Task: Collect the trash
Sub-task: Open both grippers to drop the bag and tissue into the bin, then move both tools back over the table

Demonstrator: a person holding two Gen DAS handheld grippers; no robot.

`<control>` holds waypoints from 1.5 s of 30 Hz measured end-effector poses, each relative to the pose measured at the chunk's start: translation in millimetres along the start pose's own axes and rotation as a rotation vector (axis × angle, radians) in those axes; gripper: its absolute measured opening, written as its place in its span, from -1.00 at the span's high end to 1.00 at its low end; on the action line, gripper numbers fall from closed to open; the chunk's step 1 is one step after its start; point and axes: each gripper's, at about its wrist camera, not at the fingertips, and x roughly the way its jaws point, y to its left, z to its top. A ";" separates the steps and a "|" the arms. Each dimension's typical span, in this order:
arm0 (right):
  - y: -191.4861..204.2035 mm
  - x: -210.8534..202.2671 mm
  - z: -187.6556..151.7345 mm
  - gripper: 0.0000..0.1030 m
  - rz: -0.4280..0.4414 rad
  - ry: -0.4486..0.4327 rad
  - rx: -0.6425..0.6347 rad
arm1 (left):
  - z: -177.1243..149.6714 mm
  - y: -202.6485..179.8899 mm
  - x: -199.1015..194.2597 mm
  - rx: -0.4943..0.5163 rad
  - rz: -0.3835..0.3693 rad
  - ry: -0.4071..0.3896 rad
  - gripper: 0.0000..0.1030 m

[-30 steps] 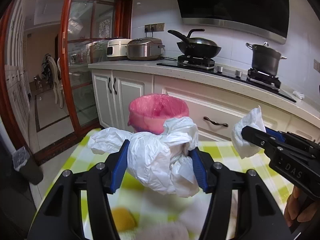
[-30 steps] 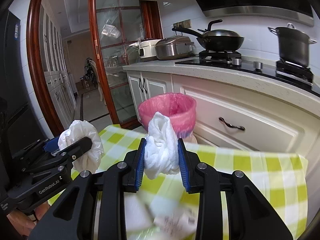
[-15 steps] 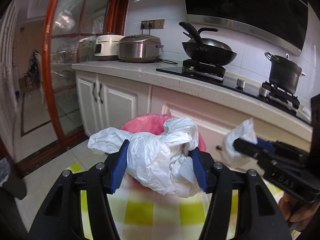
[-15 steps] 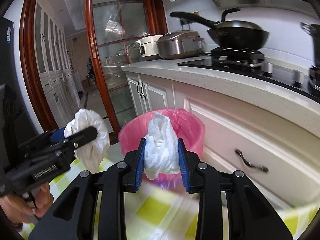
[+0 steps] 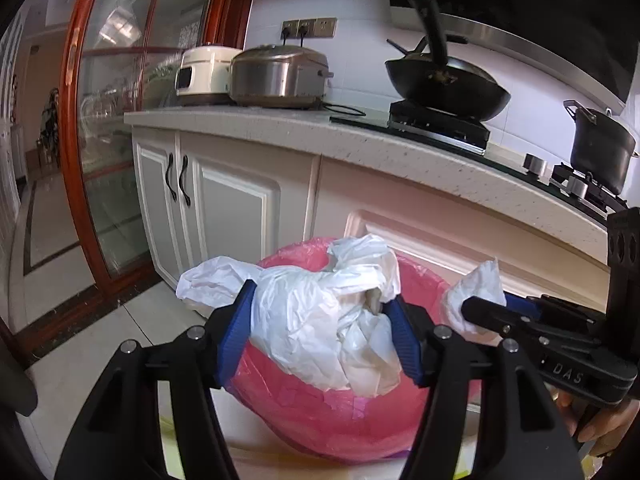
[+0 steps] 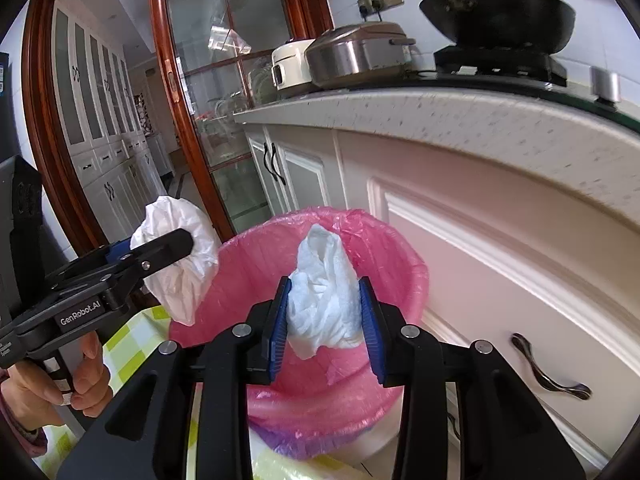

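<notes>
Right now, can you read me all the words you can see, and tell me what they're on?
"DAS" on the right gripper, white letters on its black body.
"GenRobot.AI" on the left gripper, along its black side.
Below that, a smaller white line at the picture's edge is too small to read.
Nothing readable on the cookers or the bin.

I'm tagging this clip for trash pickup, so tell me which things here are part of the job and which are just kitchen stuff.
Part of the job:
left gripper holding a white plastic bag
right gripper holding a crumpled tissue
pink-lined bin

Just there:
rice cookers
wok
pot
cabinets
glass door
</notes>
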 end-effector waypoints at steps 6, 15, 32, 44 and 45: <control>-7.8 12.1 -6.0 -0.13 -0.004 -0.006 0.024 | -4.7 3.3 15.1 -0.022 -0.042 0.008 -0.35; -9.7 -45.8 -5.8 -0.13 -0.014 -0.039 0.033 | 4.4 -8.5 -29.3 -0.040 -0.019 -0.034 -0.53; 110.8 -355.3 -134.1 -0.48 -0.050 -0.076 -0.076 | -122.4 -105.2 -358.6 0.030 -0.007 -0.072 -0.91; 120.5 -448.4 -296.8 -0.48 -0.144 -0.017 0.052 | -267.3 -153.1 -449.4 0.086 0.015 0.011 -0.91; 119.9 -453.5 -308.1 -0.48 -0.143 -0.013 0.068 | -276.7 -159.2 -452.5 0.096 0.015 0.017 -0.91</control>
